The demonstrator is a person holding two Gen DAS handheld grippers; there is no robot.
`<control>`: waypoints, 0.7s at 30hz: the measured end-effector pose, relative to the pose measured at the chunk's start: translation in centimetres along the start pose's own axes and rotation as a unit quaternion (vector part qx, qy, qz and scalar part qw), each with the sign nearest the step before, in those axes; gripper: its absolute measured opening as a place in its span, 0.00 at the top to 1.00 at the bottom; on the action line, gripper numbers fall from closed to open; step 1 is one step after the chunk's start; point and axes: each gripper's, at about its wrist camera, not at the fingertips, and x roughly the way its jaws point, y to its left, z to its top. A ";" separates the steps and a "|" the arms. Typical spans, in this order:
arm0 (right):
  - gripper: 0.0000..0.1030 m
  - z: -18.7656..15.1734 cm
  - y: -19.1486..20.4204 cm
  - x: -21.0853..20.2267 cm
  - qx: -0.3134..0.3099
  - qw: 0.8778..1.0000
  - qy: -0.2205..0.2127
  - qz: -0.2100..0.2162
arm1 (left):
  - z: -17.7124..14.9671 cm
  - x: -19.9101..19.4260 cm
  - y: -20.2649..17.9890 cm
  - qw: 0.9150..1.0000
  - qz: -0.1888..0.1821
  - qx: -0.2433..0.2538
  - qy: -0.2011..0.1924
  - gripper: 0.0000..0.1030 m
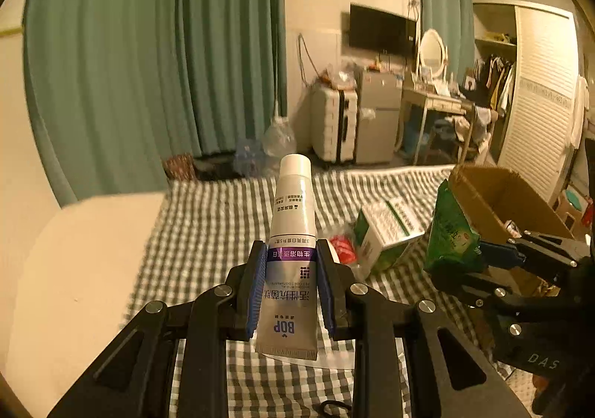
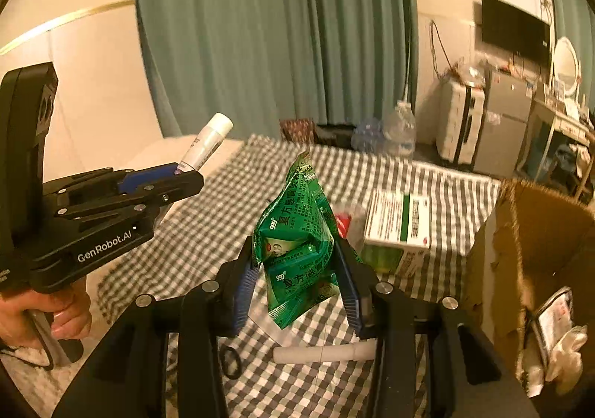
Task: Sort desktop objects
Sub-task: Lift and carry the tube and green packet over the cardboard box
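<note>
Above the checked cloth (image 1: 208, 217), both my tongs are loaded and off the surface. My left gripper (image 1: 292, 288) is clamped on the toothpaste tube (image 1: 292, 232); its blue pads press the tube's flat sides low on the body, so the long axis runs straight out along the fingers, white cap forward and up, crimped tail back toward my hand. My right gripper (image 2: 299, 280) is clamped on the green sachet pack (image 2: 297, 239), a crumpled bundle standing roughly upright between the pads, its top corner pointing up and away.

The cardboard box (image 2: 520, 232) is the landmark for what I judge comes next. It stands open at the right edge of the cloth, with some things already inside. My right gripper is the nearer one, just left of the box's torn wall; the left gripper is farther left, with the right one between it and the box. I would drop the sachets first. A green-and-white carton (image 2: 401, 228) lies on the cloth left of the box, and a white tube (image 2: 323, 353) lies below my right fingers.
</note>
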 end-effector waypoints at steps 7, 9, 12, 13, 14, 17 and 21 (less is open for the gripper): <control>0.61 0.8 0.9 -3.9 -0.009 0.999 -0.036 -0.001 | 1.0 -3.0 -0.6 1.000 0.009 -0.005 -0.025 0.75; 0.61 0.9 0.8 -4.7 -0.008 0.999 -0.044 -0.001 | 1.4 -3.9 -1.0 0.999 0.008 -0.003 -0.034 0.75; 0.61 0.9 1.0 -6.1 -0.010 0.998 -0.059 -0.007 | 1.9 -5.1 -1.7 0.999 0.003 -0.001 -0.046 0.75; 0.61 1.0 1.2 -6.8 -0.011 0.998 -0.064 -0.009 | 2.1 -5.4 -2.0 0.999 -0.001 0.001 -0.049 0.75; 0.61 1.0 1.0 -7.3 -0.012 0.997 -0.069 -0.011 | 2.3 -5.8 -2.3 0.999 -0.005 0.004 -0.054 0.75; 0.61 1.4 0.6 -9.0 -0.014 0.996 -0.084 -0.022 | 2.9 -6.7 -3.3 0.997 -0.019 0.011 -0.068 0.75; 0.61 1.7 -0.2 -10.8 -0.013 0.994 -0.098 -0.038 | 4.1 -7.9 -4.7 0.996 -0.035 0.012 -0.085 0.75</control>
